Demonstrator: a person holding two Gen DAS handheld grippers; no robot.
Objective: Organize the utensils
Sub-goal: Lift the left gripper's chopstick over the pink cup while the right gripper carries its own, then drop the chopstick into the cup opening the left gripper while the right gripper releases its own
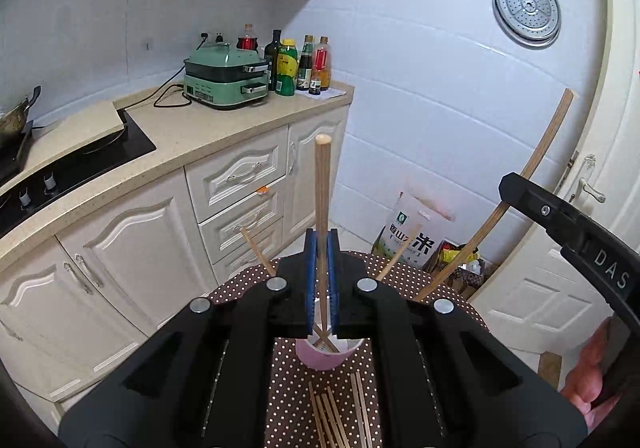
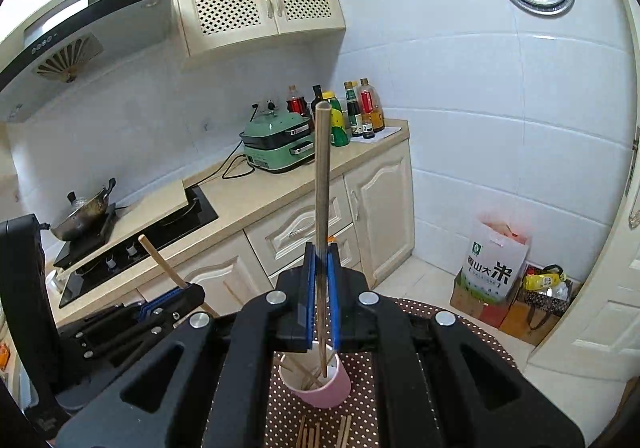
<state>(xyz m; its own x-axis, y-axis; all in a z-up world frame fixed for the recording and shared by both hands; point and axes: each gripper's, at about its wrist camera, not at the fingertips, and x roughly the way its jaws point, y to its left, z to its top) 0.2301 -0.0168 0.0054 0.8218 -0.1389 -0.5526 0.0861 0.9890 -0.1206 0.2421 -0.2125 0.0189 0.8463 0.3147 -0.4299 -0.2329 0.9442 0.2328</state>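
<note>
On the polka-dot tablecloth (image 1: 288,400), near the middle: pink cup (image 1: 320,362) upright, holding several wooden chopsticks leaning at angles, tips crossing at the bottom. Nearer the close edge of the table: loose chopsticks (image 1: 336,416) lying flat in a rough bundle, just beside the cup, not touching it so far as visible.

Above the cup: left gripper (image 1: 321,248), blue pads pressed tight on a single light wooden chopstick (image 1: 322,184), held nearly upright, lower end reaching into the cup mouth. Right gripper (image 2: 321,260) likewise clamped on a darker chopstick (image 2: 322,168), upright, lower tip down inside the cup. In the left view, right gripper body at the right edge with that chopstick rising in a curve; part of a hand (image 1: 588,376) behind it.

Beyond the table: cream counter (image 1: 208,136) with cabinet drawers below, black hob (image 1: 80,164), wok (image 2: 82,216) at the far left, green electric cooker (image 1: 226,80), row of sauce bottles (image 1: 304,64) at the counter's right end. White tiled wall carrying a round steel steamer plate (image 1: 527,10). Rice bag (image 2: 496,264) and cartons on the floor at the corner, white door to the right. Range hood and lattice-front cupboards overhead.
</note>
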